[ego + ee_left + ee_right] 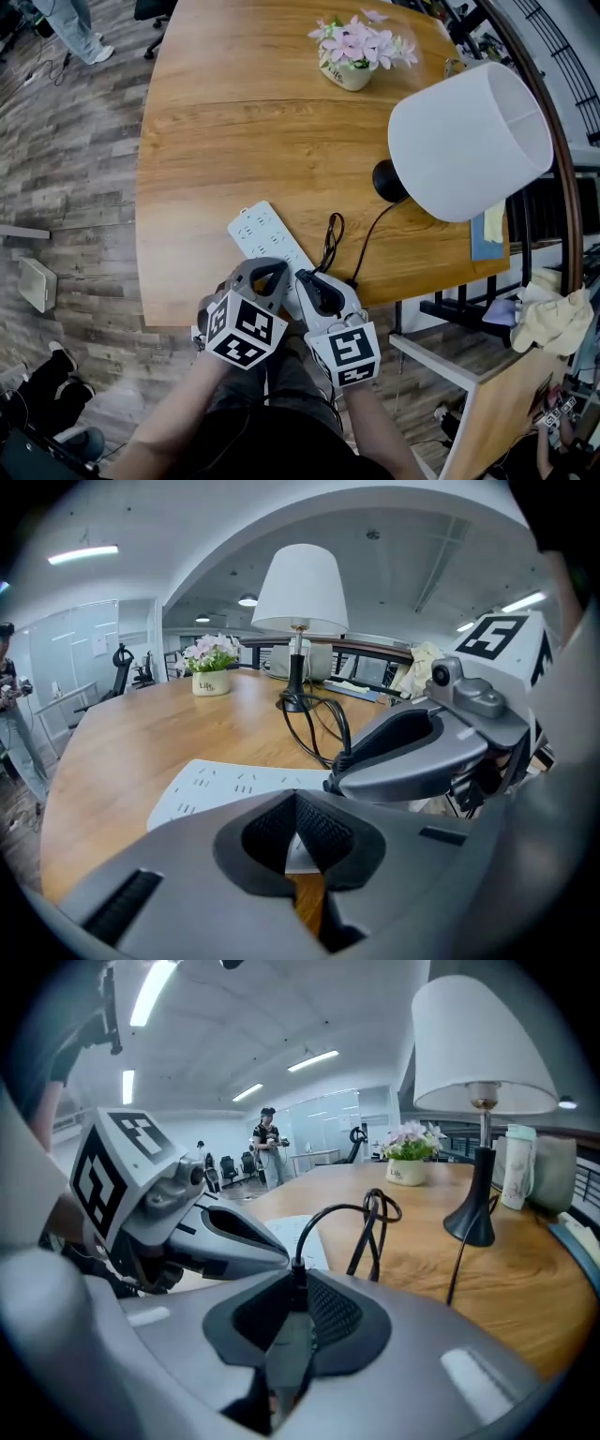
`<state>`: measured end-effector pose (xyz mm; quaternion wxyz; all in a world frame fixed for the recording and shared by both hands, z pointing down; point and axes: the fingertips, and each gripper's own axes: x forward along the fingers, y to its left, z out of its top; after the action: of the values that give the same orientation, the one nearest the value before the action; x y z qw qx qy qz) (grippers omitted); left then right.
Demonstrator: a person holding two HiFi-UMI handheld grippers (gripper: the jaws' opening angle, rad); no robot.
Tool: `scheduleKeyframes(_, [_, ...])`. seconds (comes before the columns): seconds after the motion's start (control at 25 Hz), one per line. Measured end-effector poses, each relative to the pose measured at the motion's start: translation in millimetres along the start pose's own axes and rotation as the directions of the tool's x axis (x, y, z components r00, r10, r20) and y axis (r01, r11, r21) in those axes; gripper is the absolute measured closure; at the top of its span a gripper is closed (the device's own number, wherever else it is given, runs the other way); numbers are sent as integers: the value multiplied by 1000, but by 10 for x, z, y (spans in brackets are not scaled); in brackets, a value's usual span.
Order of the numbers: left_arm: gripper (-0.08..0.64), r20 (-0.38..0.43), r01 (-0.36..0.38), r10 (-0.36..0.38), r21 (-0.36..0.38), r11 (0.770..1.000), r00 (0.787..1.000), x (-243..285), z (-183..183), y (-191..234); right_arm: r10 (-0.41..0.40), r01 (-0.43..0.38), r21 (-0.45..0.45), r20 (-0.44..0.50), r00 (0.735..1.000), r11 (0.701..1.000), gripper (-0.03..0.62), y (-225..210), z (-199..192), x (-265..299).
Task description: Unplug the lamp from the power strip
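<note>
**Plug Pinched at Strip's Near End**

The left hand-held gripper (296,803), jaws pressed together, is sitting at the near end of the power strip (262,232), which is running away across the bench (234,122). Beside it, the right hand-held gripper (295,1302) is pinching the black plug (297,1275), cord (330,239) trailing right to the lamp (469,141).

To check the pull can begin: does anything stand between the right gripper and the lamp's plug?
Nothing visible does. The right gripper is shut on the plug, and the black cord runs away from it over the table.
</note>
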<state>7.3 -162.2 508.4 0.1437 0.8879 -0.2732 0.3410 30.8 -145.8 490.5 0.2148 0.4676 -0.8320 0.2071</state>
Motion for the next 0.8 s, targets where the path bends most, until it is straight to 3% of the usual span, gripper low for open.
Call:
scheduleKeyframes(0.08, [565,-6,-8,8,10,1000,1000,6,4,-2,-28,27,-60,-11,1000,998,526,20,27,5])
scheduleKeyframes(0.2, [565,-16,-26,26,25,999,1000,15,9,-6,-90,79,-223,-37,995,972,528,70,24,4])
scheduleKeyframes(0.28, [565,-18,-32,32,28,999,999,18,12,-6,-100,84,-273,-45,994,958,528,81,14,1])
scheduleKeyframes(0.4, [565,-22,-32,33,24,999,999,17,10,-20,-67,58,-212,-39,997,976,528,70,15,-13])
scheduleKeyframes(0.52, [565,-33,-22,23,22,1000,999,22,15,-36,-25,24,-41,-20,999,999,528,-7,10,-27])
scheduleKeyframes(0.6, [565,-35,-23,24,26,999,999,27,16,-38,-28,28,-32,-22,999,999,528,-19,27,-21])
scheduleKeyframes(0.68, [565,-32,-30,31,28,999,999,29,17,-38,-56,51,-135,-39,998,990,528,20,28,-25])
scheduleKeyframes(0.8, [565,-25,-37,38,33,999,999,44,33,-34,-68,63,-304,-7,998,951,528,140,169,-84])
